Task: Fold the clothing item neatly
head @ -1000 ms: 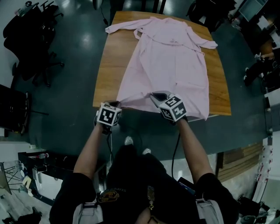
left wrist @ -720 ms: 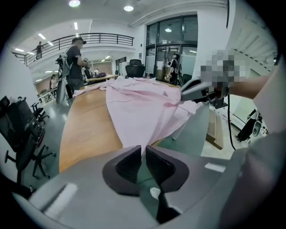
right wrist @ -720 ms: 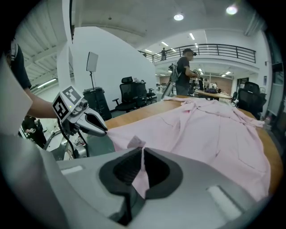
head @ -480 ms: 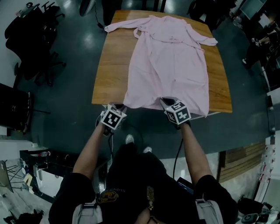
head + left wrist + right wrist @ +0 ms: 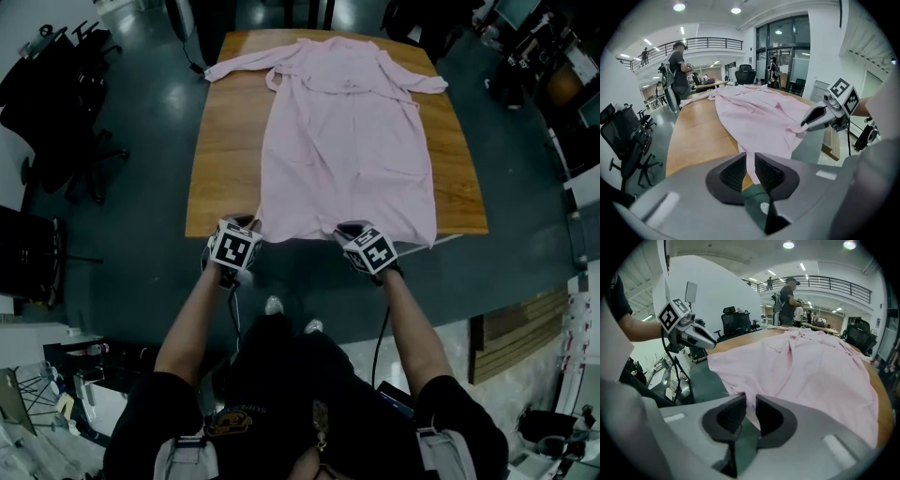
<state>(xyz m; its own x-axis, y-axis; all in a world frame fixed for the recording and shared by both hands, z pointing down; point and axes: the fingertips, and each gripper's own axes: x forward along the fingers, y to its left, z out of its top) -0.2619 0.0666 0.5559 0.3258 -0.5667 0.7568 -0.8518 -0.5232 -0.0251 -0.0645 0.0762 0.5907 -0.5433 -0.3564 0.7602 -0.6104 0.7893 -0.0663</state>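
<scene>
A long pink robe (image 5: 347, 141) lies spread flat on the wooden table (image 5: 220, 159), collar at the far end, sleeves out to both sides. Its hem reaches the near edge. My left gripper (image 5: 247, 225) is at the hem's left corner. In the left gripper view that gripper (image 5: 750, 164) has a narrow gap, and a tip of pink cloth (image 5: 754, 140) hangs loose into it. My right gripper (image 5: 345, 231) is at the hem's middle. Its jaws (image 5: 751, 408) are opening, with the hem's edge (image 5: 740, 390) between them and not squeezed.
Black office chairs (image 5: 56, 141) stand on the dark floor left of the table. A person (image 5: 679, 65) stands near the table's far end. Wooden boards (image 5: 506, 347) lie on the floor at the right. My own feet (image 5: 274, 305) are just below the table's near edge.
Both grippers drew the hem toward me to the near edge and the robe lies straighter. The right gripper came down from its raised hold. Both pairs of jaws have parted slightly.
</scene>
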